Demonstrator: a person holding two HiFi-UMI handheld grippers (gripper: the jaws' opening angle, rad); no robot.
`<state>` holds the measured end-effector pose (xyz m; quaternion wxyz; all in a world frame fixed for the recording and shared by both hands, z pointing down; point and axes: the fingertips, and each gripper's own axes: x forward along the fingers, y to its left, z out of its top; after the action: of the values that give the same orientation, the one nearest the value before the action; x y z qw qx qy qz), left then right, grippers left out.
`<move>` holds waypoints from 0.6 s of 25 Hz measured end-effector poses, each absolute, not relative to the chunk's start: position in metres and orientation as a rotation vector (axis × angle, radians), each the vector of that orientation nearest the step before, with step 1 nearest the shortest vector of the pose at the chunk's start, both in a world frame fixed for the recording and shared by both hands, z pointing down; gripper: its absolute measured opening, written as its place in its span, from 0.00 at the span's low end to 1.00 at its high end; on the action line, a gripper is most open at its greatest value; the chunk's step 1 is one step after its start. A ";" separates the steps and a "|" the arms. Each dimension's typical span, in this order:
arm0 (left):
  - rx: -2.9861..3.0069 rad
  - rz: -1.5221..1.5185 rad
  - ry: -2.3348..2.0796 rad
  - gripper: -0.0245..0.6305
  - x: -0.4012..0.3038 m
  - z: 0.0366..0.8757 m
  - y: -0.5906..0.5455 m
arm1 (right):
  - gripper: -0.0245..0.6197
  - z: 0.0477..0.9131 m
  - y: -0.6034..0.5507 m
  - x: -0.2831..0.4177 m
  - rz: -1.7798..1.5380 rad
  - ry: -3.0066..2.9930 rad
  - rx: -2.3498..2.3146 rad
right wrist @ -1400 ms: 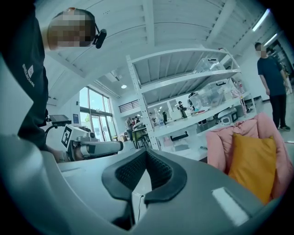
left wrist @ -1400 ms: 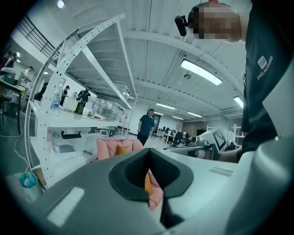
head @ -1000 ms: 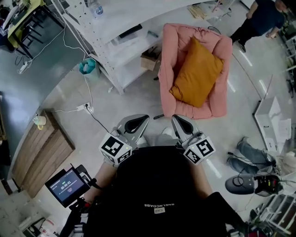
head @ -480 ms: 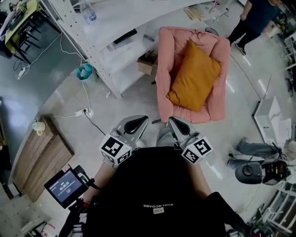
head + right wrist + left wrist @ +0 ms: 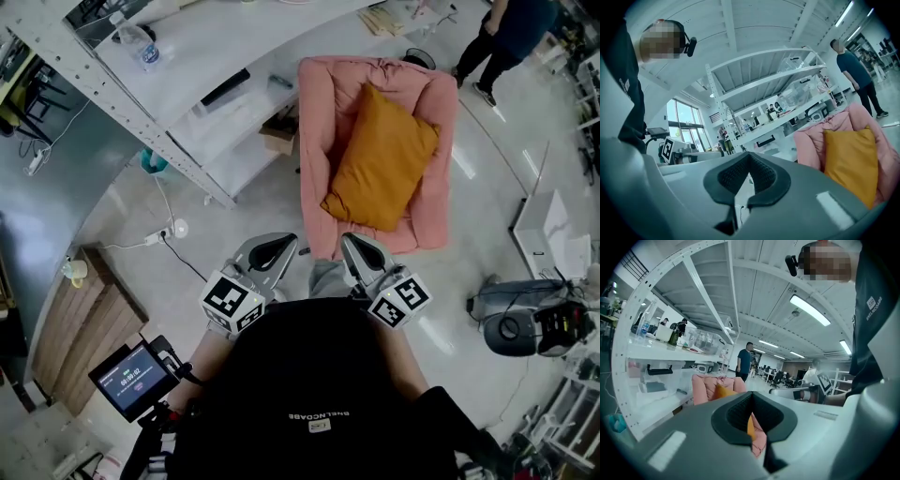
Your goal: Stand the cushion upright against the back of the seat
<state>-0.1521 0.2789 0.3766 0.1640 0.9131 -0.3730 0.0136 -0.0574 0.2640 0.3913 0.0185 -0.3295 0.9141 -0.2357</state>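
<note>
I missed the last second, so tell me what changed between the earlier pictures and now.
The pink seat and orange cushion now show nearer the left gripper and right gripper, and further left in the head view. The person seems to have stepped toward them. Nothing was grasped or released. Both grippers stay shut and empty, and the cushion lies on the seat as before.

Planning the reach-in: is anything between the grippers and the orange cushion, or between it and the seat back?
Nothing visible does. The cushion lies uncovered on the pink seat, ahead of the left gripper and right gripper; the seat back is bare.
</note>
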 end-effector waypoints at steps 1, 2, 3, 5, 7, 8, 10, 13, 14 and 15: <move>2.600 0.045 -1.064 0.07 -0.148 0.376 0.273 | 0.05 0.391 0.259 -0.053 -0.734 2.837 -1.028; 2.596 0.050 -1.064 0.07 -0.145 0.375 0.268 | 0.05 0.389 0.254 -0.048 -0.738 2.834 -1.033; 2.593 0.053 -1.061 0.07 -0.141 0.374 0.263 | 0.05 0.388 0.250 -0.044 -0.743 2.831 -1.039; 2.592 0.060 -1.054 0.07 -0.134 0.372 0.252 | 0.05 0.386 0.239 -0.034 -0.750 2.822 -1.050; 2.589 0.082 -1.064 0.07 -0.125 0.376 0.239 | 0.05 0.390 0.225 -0.022 -0.760 2.811 -1.057; 2.581 0.095 -1.078 0.07 -0.119 0.381 0.231 | 0.05 0.395 0.216 -0.014 -0.767 2.803 -1.060; 2.554 0.105 -1.109 0.07 -0.109 0.391 0.212 | 0.05 0.406 0.196 0.004 -0.782 2.787 -1.067; 2.512 0.098 -1.143 0.07 -0.102 0.392 0.191 | 0.05 0.408 0.173 0.023 -0.804 2.762 -1.080; 2.501 0.100 -1.155 0.07 -0.101 0.390 0.186 | 0.05 0.406 0.167 0.028 -0.811 2.757 -1.085; 2.488 0.104 -1.166 0.07 -0.101 0.388 0.182 | 0.05 0.404 0.162 0.032 -0.816 2.753 -1.089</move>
<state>-0.1006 0.1816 0.3882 0.1947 0.8876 -0.4159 0.0370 0.0318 0.1615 0.4037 0.0352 -0.3544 0.8959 -0.2655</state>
